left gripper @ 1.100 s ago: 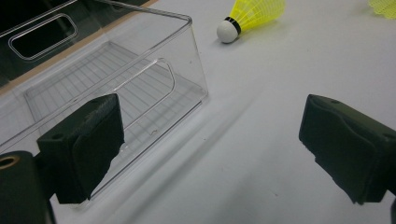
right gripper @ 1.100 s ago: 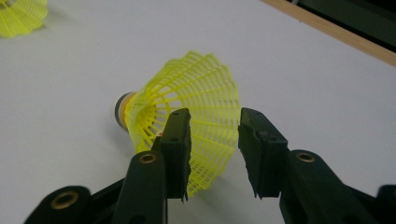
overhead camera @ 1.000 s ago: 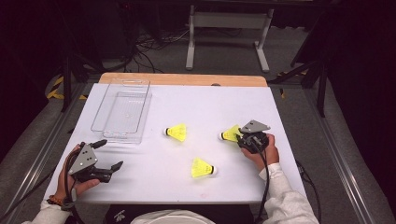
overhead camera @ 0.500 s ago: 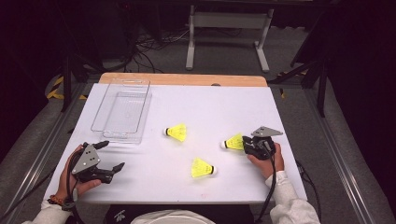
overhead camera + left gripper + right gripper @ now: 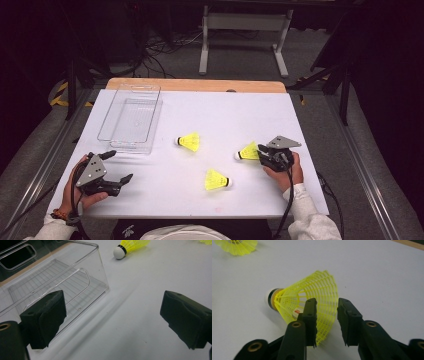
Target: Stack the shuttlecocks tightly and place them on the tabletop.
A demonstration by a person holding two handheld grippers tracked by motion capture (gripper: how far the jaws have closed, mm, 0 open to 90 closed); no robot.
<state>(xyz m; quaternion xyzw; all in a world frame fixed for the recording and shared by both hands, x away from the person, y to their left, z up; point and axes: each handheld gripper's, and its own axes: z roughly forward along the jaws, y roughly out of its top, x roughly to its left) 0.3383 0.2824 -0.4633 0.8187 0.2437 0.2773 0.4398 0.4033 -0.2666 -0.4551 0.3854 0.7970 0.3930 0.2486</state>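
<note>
Since the earlier frames, the right gripper (image 5: 261,154) has drawn its shuttlecock (image 5: 248,151) nearer the tabletop's (image 5: 240,110) front; its narrow jaws, just reopening slightly, straddle the skirt rim. Left gripper (image 5: 116,167) rests spread wide, empty. Three shuttlecocks; one clear bin (image 5: 131,119).

On the table (image 5: 200,107), a bin (image 5: 131,117) stands at the far left. Three shuttlecocks lie right of it: one (image 5: 189,141) middle, one (image 5: 217,180) nearer, one (image 5: 248,151) rightmost.

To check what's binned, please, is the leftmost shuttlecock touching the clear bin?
Apart: the high view shows bare table between leftmost shuttlecock and clear bin.
</note>
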